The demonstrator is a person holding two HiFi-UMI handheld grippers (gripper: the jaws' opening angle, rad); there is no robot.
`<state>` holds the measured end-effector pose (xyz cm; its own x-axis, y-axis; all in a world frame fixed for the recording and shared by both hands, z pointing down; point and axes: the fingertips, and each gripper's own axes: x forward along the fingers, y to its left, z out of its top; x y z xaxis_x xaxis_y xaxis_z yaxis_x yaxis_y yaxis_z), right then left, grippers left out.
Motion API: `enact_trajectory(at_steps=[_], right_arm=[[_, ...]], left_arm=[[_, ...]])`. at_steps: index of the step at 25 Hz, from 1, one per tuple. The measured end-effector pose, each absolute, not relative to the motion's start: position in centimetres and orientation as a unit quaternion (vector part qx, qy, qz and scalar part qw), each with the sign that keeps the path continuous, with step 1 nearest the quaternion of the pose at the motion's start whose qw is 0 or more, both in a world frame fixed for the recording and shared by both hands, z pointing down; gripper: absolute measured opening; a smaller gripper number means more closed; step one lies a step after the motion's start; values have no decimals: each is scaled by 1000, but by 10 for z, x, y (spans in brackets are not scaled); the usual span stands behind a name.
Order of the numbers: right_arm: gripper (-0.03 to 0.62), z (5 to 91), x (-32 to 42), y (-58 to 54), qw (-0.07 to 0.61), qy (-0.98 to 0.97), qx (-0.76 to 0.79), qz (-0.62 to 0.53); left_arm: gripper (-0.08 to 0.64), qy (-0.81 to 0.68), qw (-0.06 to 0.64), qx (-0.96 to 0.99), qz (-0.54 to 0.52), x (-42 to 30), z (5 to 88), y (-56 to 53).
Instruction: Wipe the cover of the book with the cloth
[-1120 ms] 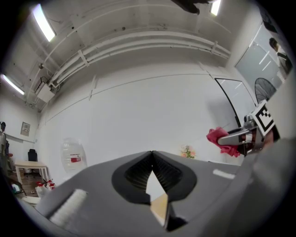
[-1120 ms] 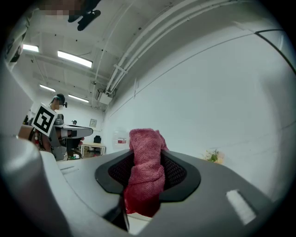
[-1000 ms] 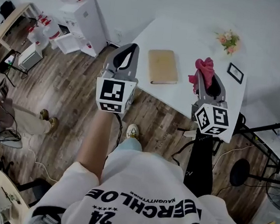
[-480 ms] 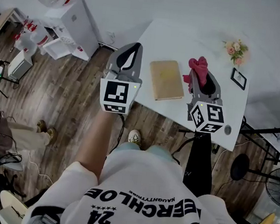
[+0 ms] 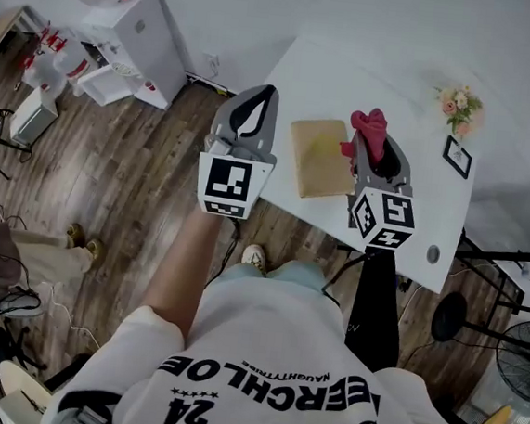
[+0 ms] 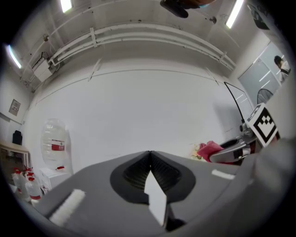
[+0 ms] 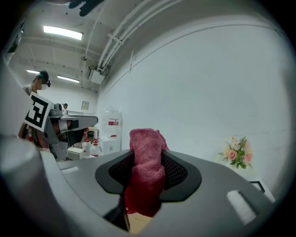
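A: Jaws, quick?

B: Left gripper [image 6: 150, 155]: tips meet, nothing btwn them. It hangs out past the table's left edge, over the wood floor. Right gripper [image 7: 148, 171]: clamped on the cloth [image 7: 147, 162], a dark pink bunch that stands above the tips and hangs below them.

A: Book?

B: Book [image 5: 322, 156] is tan and lies flat on the white table [image 5: 398, 89], at the near-left part, with its near end close to the table's near edge. In the head view the cloth sits at the book's right edge. A tan patch shows under the cloth in the right gripper view, prob. the cover. Can't tell if they touch.

A: What could go wrong?

B: My read, three things.
- Nothing braces the book, since the left gripper is off the table. A stroke pulled toward the near edge could slide the book off, esp. on a smooth top.
- The cloth is a tight wad, so the contact patch is small. Pressing low could put the hard jaw tips on the cover instead of fabric, giving scuffs or a poor wipe.
- The grip is on the wad's middle, so drag could tug it loose.

A: The flowers [image 5: 460, 104] and the frame [image 5: 458, 157]?

B: Far right, well apart from the book. Low risk unless the sweep runs wide.

A: Containers?

B: None on the table that I can make out, and no vase is visible under the flowers. Left of the table, on the floor, stands a white dispenser w/ a big clear jug [image 6: 54, 143] on top. Can't tell its fill level. Small bottles [image 6: 25, 185] sit beside it, contents unreadable.
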<state>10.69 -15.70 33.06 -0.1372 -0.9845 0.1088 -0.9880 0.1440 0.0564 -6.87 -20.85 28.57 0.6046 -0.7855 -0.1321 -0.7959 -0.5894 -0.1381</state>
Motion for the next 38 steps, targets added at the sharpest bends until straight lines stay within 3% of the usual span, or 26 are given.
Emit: enact_trajectory(at_steps=[6,19,26,38], right_arm=[[135,339,101,-172,51,-769,636,42],[135,369,105,-242,3,-801,574,172],[135,436,93,-275,76,-819,506,259],[137,546,65,-290,215,-809,459,297]], left_arm=[[34,448,43,-893,19,-75,307,-219],[35,440,28,-897,-12,-35,339,-243],[35,481,19,-876,-38,-29,367,-263],[35,513,-17,-855,-67,-30,409,-274]])
